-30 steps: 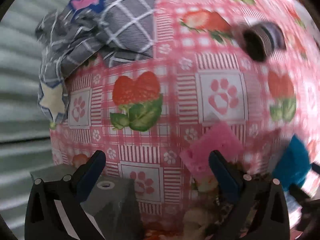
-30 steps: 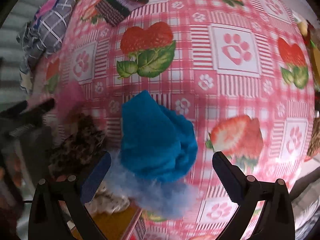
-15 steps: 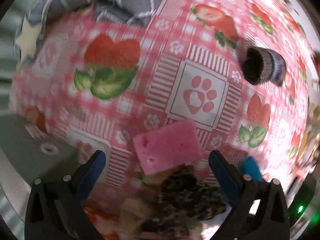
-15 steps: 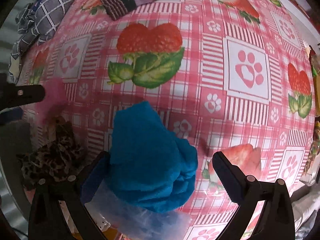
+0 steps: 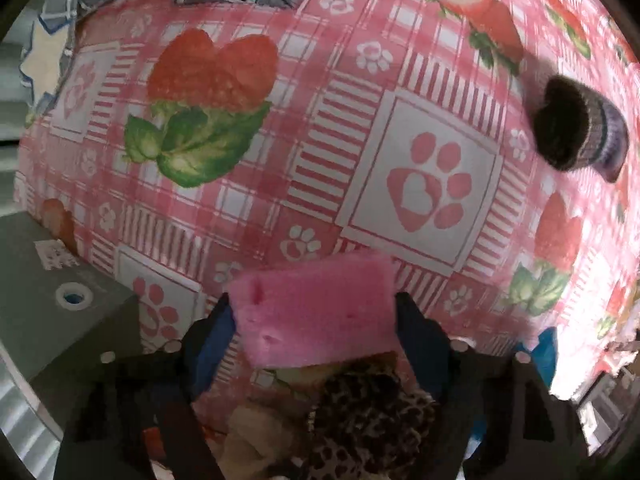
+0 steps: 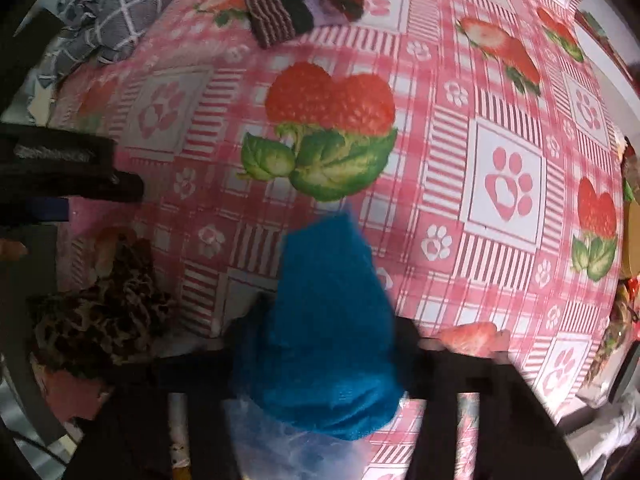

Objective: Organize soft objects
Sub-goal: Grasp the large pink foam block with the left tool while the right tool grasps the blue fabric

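Note:
My left gripper [image 5: 316, 320] is shut on a pink sponge [image 5: 316, 312], its jaws pressing both ends. A leopard-print scrunchie [image 5: 372, 412] lies just below it and also shows in the right wrist view [image 6: 100, 312]. My right gripper [image 6: 320, 344] is shut on a blue fuzzy cloth [image 6: 328, 340]. A striped knitted sock [image 5: 580, 132] lies on the strawberry tablecloth [image 5: 400, 140] at the right; it also shows in the right wrist view [image 6: 292, 4]. A grey checked cloth [image 6: 116, 16] lies at the far left corner.
A grey box [image 5: 60, 300] stands at the table's left edge. Clear plastic wrap [image 6: 280, 448] lies under the blue cloth. Cluttered items [image 6: 624, 300] sit at the right edge. The left gripper's body [image 6: 60, 168] shows at the left of the right wrist view.
Both grippers were open and have closed: the left on the pink sponge, the right on the blue cloth. The left gripper moved forward and right toward the sponge.

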The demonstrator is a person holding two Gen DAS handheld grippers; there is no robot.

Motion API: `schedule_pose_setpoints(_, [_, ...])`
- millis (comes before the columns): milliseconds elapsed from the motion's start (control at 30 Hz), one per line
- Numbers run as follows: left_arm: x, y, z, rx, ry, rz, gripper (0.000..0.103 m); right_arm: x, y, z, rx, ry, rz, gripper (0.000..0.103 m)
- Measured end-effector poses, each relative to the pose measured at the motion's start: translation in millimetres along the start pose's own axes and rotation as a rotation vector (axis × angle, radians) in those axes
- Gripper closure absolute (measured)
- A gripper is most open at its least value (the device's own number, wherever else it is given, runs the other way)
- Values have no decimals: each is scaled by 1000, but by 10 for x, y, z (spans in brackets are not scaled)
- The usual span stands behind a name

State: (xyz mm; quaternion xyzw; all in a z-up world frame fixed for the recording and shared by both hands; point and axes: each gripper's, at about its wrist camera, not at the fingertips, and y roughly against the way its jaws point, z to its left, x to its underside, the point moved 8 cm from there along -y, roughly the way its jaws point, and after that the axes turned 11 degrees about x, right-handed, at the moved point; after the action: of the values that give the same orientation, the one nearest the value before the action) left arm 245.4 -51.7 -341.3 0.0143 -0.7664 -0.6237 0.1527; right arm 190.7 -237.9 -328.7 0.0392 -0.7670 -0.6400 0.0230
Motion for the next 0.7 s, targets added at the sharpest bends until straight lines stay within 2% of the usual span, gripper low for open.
schedule_pose_setpoints(167, [61, -8, -87, -13, -46, 13, 28, -151, 182, -92, -37, -26, -28, 65])
schedule_pose_setpoints(433, [49, 581, -268, -21, -206, -157, 29, -354, 683, -57, -97, -54, -97, 65])
schedule_pose_setpoints(600, [81, 959, -294, -21, -277, -242, 28, -291, 908, -27, -128, -61, -124, 65])
schedule_pose_setpoints(700, [216, 1108, -337, -21, -308, -270, 28, -216, 1026, -74, -125, -62, -135, 65])
